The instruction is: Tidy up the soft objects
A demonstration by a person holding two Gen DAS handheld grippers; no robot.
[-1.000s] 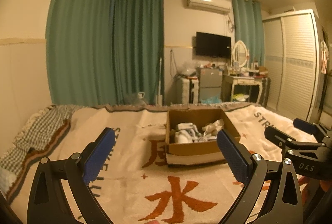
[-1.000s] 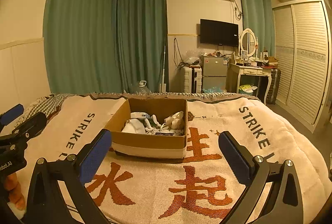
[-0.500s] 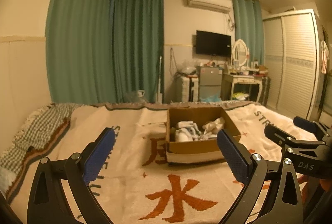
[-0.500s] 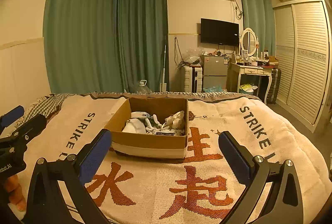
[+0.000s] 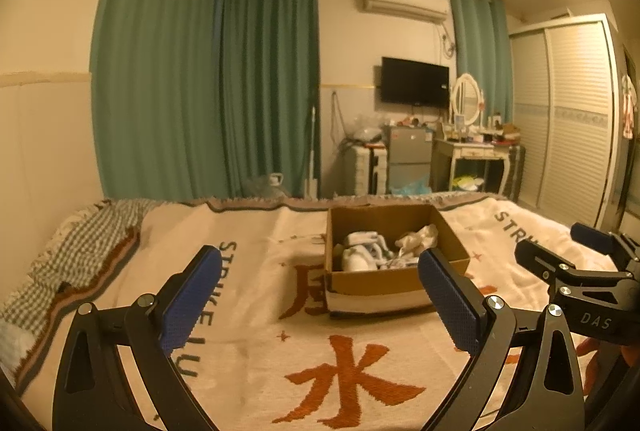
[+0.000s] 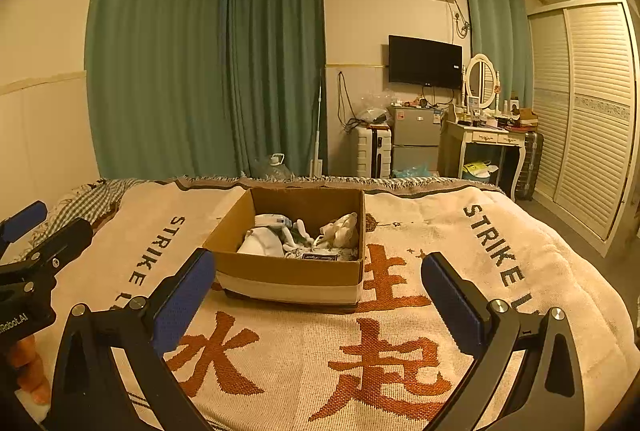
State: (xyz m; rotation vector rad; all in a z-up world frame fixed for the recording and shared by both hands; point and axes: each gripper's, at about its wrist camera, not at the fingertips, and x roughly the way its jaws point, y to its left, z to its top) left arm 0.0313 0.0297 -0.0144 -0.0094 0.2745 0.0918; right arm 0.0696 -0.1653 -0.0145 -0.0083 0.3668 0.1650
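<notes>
Left gripper (image 5: pixel 320 285): lower centre of the left wrist view; jaws spread wide, nothing between them.
Right gripper (image 6: pixel 318 289): lower centre of the right wrist view; jaws likewise wide apart and empty.
Change over the last second: almost none. In both views the box sits a touch lower in the frame, a slight upward tilt of the cameras; neither gripper has closed or moved nearer.
Cardboard box (image 6: pixel 288 271): mid-frame on the bed, open-topped, just beyond the jaws.
Soft objects (image 6: pixel 298 237): pale cloth or plush pieces heaped inside the box; what each one is cannot be told.
Blanket (image 6: pixel 400 371): cream with orange characters and "STRIKE" lettering, covers the bed; no loose soft thing shows on it around the box.
Checked cloth (image 5: pixel 92 235): left edge of the frame, part of the bedding.
Meaning for the task: the pause settles nothing. It fits soft things gathered into the box, or things waiting to be lifted out and sorted.
</notes>
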